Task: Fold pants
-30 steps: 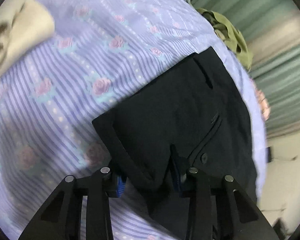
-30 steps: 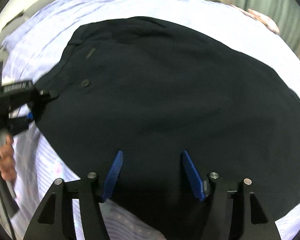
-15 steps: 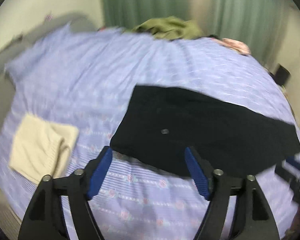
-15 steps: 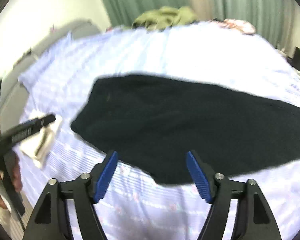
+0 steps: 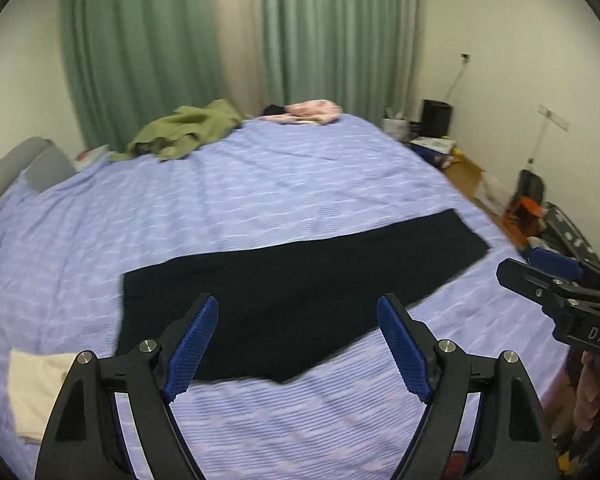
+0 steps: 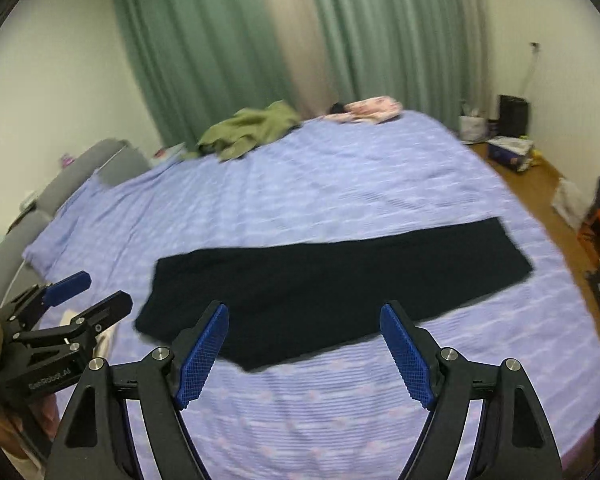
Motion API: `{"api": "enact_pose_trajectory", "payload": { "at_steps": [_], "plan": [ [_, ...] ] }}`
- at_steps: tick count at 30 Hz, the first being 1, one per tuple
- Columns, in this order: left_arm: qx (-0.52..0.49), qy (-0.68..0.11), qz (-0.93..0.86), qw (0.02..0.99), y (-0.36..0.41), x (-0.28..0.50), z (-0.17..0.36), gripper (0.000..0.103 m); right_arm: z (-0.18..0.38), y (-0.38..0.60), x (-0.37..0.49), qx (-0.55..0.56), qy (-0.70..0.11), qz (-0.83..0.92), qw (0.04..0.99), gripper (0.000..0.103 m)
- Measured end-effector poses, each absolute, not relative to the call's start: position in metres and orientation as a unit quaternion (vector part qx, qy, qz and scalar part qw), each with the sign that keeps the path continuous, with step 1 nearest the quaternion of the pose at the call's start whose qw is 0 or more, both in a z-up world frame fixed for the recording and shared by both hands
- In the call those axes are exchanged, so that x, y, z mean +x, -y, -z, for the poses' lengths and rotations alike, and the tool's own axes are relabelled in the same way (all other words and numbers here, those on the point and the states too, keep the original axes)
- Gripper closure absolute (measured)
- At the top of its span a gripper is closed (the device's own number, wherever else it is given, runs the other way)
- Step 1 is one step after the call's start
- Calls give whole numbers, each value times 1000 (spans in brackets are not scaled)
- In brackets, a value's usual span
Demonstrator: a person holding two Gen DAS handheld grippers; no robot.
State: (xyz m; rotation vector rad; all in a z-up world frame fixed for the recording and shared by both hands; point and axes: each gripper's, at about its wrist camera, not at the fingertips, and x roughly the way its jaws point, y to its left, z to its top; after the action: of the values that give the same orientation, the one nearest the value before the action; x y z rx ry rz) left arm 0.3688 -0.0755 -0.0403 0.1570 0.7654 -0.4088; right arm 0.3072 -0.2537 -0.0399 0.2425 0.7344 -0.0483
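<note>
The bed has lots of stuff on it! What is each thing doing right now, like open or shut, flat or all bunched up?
black pants: lying flat, folded lengthwise, let go.
left gripper: open, empty, jaws just opened wider.
right gripper: open, empty, jaws just opened wider.
green garment: crumpled in a heap.
pink cloth: bunched up.
cream cloth: folded flat.
curtains: drawn shut.

Green garment point(image 5: 184, 130) and pink cloth point(image 5: 310, 111) on bed point(image 5: 260, 192).
</note>
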Motion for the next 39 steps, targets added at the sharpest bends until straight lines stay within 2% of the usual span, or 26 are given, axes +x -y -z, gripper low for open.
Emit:
{"api": "enact_pose_trajectory", "payload": {
  "at_steps": [6,12,23,28,36,39],
  "plan": [
    [73,-377,224,896,159,387,49,21,55,342,301,150,-345,86,923,23],
    [68,-380,227,894,249,430,82,21,88,443,327,172,-342,121,916,23],
    [145,-385,253,876,404,509,196,21,221,605,396,266,-350,182,880,24],
    [157,-405,266,861,449,528,243,21,286,651,423,316,-367,186,855,34],
    [159,-422,278,848,485,543,286,21,361,693,436,393,-383,187,815,38],
    [160,-423,282,846,489,547,294,21,373,697,436,407,-363,177,819,37]
  ]
}}
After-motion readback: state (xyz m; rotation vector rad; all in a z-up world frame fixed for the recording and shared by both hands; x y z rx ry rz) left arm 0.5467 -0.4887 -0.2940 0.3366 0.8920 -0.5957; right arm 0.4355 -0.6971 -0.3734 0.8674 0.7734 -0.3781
